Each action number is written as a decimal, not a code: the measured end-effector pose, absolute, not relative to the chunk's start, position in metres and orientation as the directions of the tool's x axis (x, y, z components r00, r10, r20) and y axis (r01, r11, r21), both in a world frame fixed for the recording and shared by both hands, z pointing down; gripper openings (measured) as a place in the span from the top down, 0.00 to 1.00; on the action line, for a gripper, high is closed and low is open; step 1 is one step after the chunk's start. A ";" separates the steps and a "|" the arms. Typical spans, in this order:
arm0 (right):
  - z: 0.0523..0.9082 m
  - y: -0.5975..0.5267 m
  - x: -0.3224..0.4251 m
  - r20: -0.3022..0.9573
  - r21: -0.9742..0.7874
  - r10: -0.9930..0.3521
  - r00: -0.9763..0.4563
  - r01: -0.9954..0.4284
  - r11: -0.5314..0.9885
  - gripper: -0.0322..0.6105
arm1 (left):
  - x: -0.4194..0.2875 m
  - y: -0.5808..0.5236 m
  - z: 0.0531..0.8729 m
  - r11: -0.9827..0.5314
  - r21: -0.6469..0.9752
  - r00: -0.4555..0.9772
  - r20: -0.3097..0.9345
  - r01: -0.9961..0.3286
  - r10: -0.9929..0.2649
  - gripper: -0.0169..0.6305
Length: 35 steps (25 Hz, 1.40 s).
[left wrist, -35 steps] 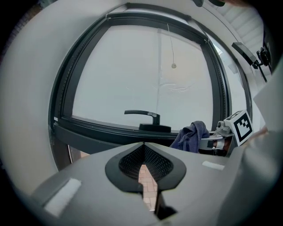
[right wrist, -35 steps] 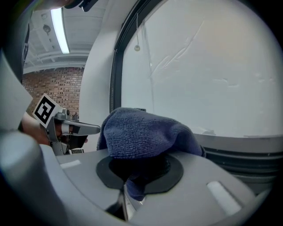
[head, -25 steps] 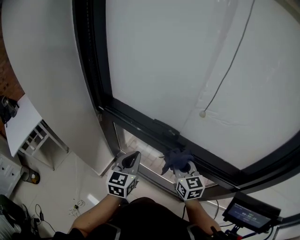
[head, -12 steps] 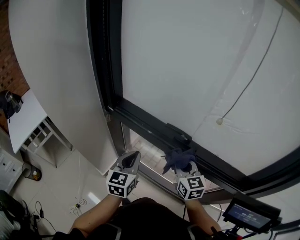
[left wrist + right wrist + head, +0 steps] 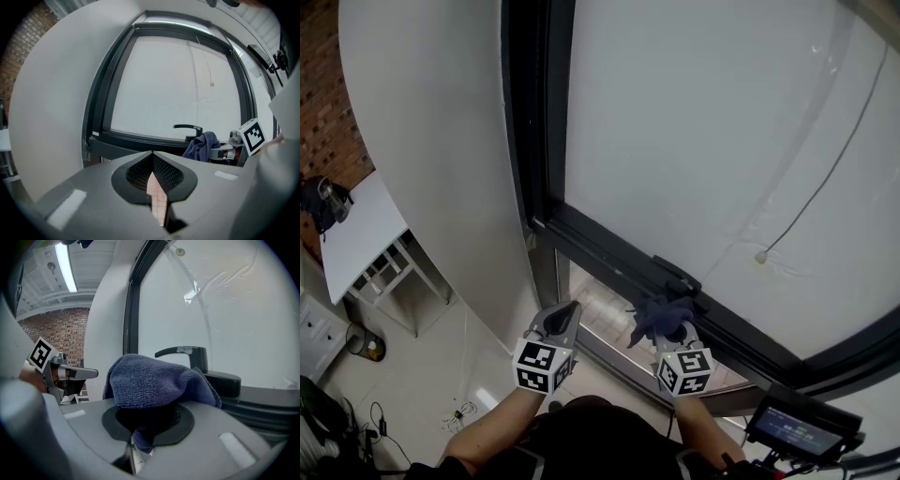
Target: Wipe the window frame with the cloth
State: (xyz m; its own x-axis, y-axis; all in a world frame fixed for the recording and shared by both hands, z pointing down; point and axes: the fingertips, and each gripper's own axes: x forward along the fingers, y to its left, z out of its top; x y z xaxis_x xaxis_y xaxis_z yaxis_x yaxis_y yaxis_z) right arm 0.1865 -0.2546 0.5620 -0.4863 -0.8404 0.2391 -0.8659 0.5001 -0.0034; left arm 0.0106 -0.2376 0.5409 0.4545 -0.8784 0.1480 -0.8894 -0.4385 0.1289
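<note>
A dark blue cloth point(image 5: 658, 317) is bunched in my right gripper point(image 5: 669, 328), whose jaws are shut on it; the same cloth point(image 5: 154, 380) fills the right gripper view, just short of the black window handle point(image 5: 187, 354). The dark window frame point(image 5: 609, 251) runs diagonally below the frosted pane, with the handle point(image 5: 677, 276) just beyond the cloth. My left gripper point(image 5: 560, 320) is held left of the right one, below the frame's lower rail, shut and holding nothing. In the left gripper view the cloth point(image 5: 202, 146) and the handle point(image 5: 188, 128) show at the right.
A white wall column point(image 5: 441, 169) stands left of the frame. A white table point(image 5: 356, 239) is at the far left on the tiled floor. A blind cord with a bead point(image 5: 760, 256) hangs on the pane. A small screen point(image 5: 802, 433) sits at the lower right.
The view has shifted so the window frame and handle sit further right and lower in the picture. Both grippers keep nearly the same place, the cloth still held near the handle.
</note>
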 end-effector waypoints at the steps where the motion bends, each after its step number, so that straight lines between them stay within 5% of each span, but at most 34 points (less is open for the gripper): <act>1: 0.562 -0.256 0.183 0.240 0.000 -0.839 -0.489 -0.864 0.503 0.87 | 0.007 -0.238 0.542 -0.436 0.127 0.452 0.149 -0.891 -0.880 0.98; 35: 0.566 -0.328 0.074 0.237 -0.050 -0.811 -0.535 -0.840 0.540 0.87 | -0.097 -0.269 0.544 -0.353 0.101 0.365 0.154 -0.930 -0.918 0.98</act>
